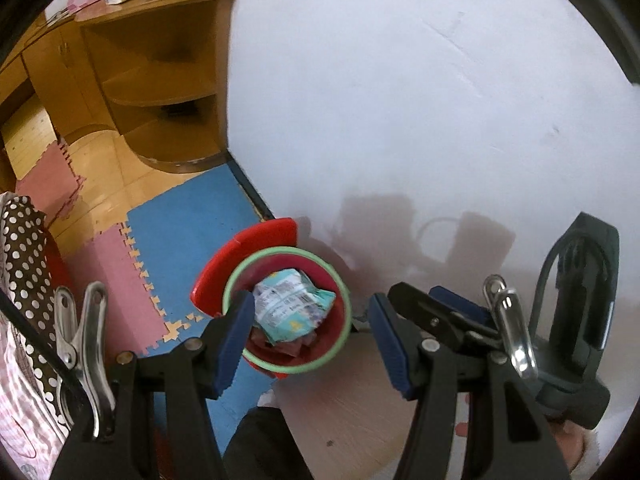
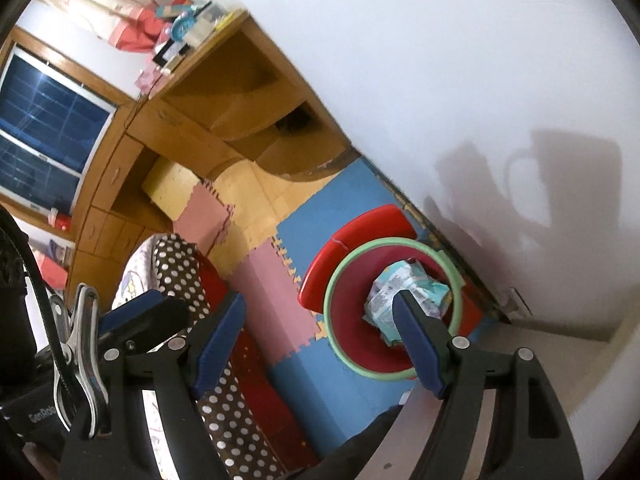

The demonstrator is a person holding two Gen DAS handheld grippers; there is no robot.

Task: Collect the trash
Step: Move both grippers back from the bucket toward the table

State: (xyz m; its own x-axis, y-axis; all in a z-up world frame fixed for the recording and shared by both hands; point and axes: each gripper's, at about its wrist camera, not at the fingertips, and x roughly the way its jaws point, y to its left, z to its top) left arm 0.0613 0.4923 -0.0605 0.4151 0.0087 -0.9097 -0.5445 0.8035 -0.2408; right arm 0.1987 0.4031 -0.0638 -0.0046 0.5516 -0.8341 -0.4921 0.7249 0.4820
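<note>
A red bin with a green rim [image 1: 347, 300] stands on the blue floor mat by the wall, its red lid [image 1: 256, 238] flipped up behind it. A crumpled pale blue and white wrapper [image 1: 294, 304] lies on top of the trash inside. My left gripper [image 1: 312, 344] hangs high above the bin, open, with nothing between its blue pads. In the right wrist view the same bin's rim [image 2: 330, 312] and the wrapper [image 2: 416, 284] show beneath my right gripper [image 2: 318, 348], which is also open and holds nothing.
A white wall [image 1: 420, 100] rises right behind the bin. A wooden corner shelf [image 1: 160, 92] stands to the left, with blue and pink foam mats [image 1: 112, 264] on the floor. A polka-dot fabric [image 2: 224, 412] lies at the left. A pale wooden tabletop [image 1: 360, 420] sits below the grippers.
</note>
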